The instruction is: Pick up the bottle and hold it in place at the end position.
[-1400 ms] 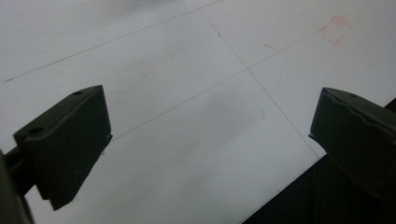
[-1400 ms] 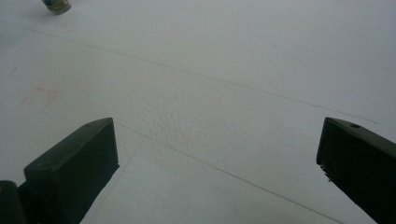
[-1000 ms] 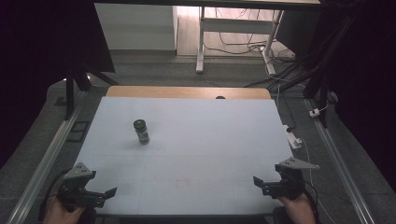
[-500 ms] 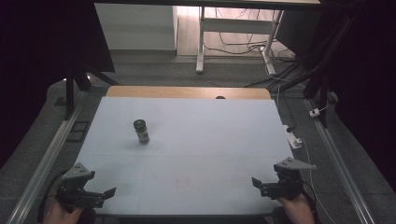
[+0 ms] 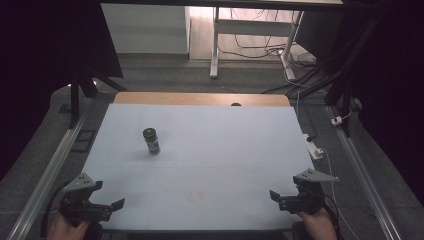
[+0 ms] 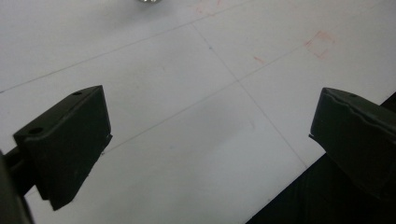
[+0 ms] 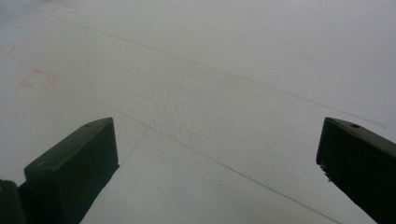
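Note:
A small dark jar (image 5: pixel 151 140) with a black lid stands upright on the white table top (image 5: pixel 210 150), left of centre. My left gripper (image 5: pixel 112 207) rests at the front left corner, far from the jar, its jaws wide apart over bare table in the left gripper view (image 6: pixel 210 135). At the front right corner my right gripper (image 5: pixel 279 199) is open too, with nothing between its jaws in the right gripper view (image 7: pixel 217 154). The jar's base just shows at the top edge of the left gripper view (image 6: pixel 148 1).
A wooden strip (image 5: pixel 200 98) runs along the table's far edge. A white power strip (image 5: pixel 313 148) and cables lie off the right side. Metal rails (image 5: pixel 55 165) flank the table. Faint red marks (image 6: pixel 320 44) sit near the front edge.
Both grippers have shifted slightly toward the front edge; the right one moved a little left. The jar has not moved.

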Motion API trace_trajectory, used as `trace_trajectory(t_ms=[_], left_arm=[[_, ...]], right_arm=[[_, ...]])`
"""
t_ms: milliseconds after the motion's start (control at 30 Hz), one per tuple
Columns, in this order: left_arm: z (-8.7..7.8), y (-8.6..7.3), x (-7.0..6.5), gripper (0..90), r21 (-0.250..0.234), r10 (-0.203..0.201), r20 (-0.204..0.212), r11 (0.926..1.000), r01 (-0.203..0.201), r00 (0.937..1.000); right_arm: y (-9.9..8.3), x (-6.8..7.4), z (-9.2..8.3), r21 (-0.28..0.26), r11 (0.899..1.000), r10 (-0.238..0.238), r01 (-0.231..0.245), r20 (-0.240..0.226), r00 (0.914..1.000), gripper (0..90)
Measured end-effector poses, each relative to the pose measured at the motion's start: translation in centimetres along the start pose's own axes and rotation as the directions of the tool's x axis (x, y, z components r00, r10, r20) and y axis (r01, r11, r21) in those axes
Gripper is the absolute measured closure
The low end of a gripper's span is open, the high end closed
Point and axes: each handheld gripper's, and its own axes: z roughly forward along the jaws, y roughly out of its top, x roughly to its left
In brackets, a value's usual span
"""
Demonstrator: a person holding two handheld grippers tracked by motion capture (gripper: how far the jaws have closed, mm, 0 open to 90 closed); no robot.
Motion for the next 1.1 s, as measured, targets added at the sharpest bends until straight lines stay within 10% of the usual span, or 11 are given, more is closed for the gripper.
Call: trace_trajectory(t_ms=[500,1100], left_arm=[[1.0,1.1,0.3,0.0,-0.052,0.038,0.072,0.9981,-0.034,0.9967],[3.1,3.1,0.5,0.0,-0.089,0.038,0.029,0.9954,-0.035,0.9989]], right_arm=[[0.0,0.0,0.0,0.004,1.0,0.0,0.0,-0.004,1.0,0.0],[0.0,0.0,0.1,0.008,1.0,-0.003,0.003,-0.005,1.0,0.0]])
